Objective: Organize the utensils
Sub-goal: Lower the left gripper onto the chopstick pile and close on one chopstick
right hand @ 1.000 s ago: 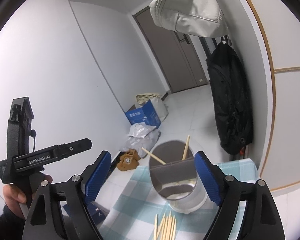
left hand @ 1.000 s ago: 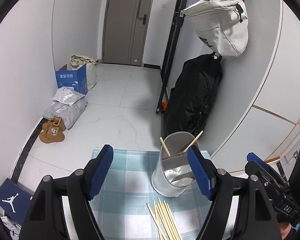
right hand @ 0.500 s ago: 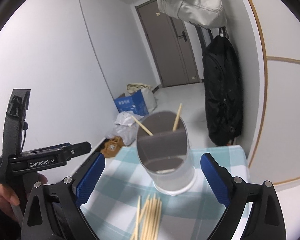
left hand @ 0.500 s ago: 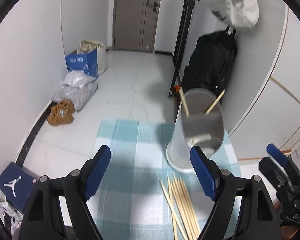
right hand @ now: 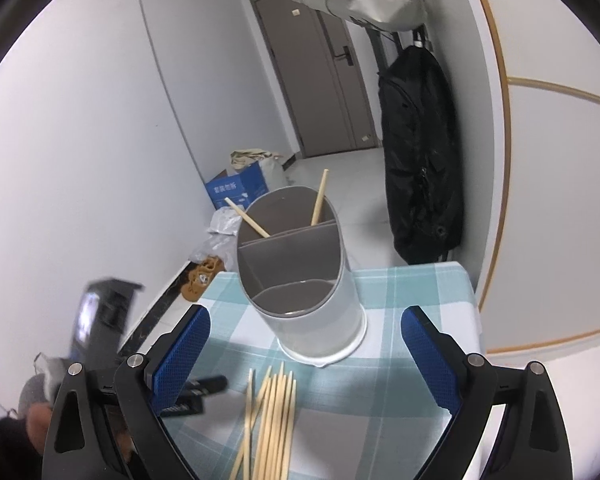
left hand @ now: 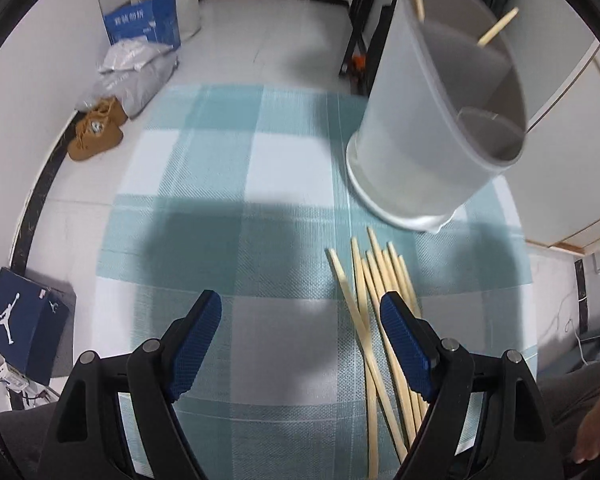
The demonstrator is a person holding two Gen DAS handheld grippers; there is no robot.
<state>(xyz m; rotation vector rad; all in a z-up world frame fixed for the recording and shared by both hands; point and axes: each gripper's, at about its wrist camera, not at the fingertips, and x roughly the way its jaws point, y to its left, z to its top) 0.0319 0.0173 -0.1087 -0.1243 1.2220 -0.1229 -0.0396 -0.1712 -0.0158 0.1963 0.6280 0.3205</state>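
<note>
Left gripper (left hand: pixel 300 316) open, nothing between its blue pads, pointing down at the counter's teal-and-white checked cloth (left hand: pixel 228 184). Its right pad sits over the edge of the loose bundle of pale wooden chopsticks (left hand: pixel 374 300) lying flat on the cloth. Right gripper (right hand: pixel 305 330) wide open, empty, bundle in front of it. Grey two-compartment plastic utensil holder (right hand: pixel 304 276) stands upright just beyond the bundle; two chopsticks (right hand: pixel 319 200) lean in its rear compartment.
</note>
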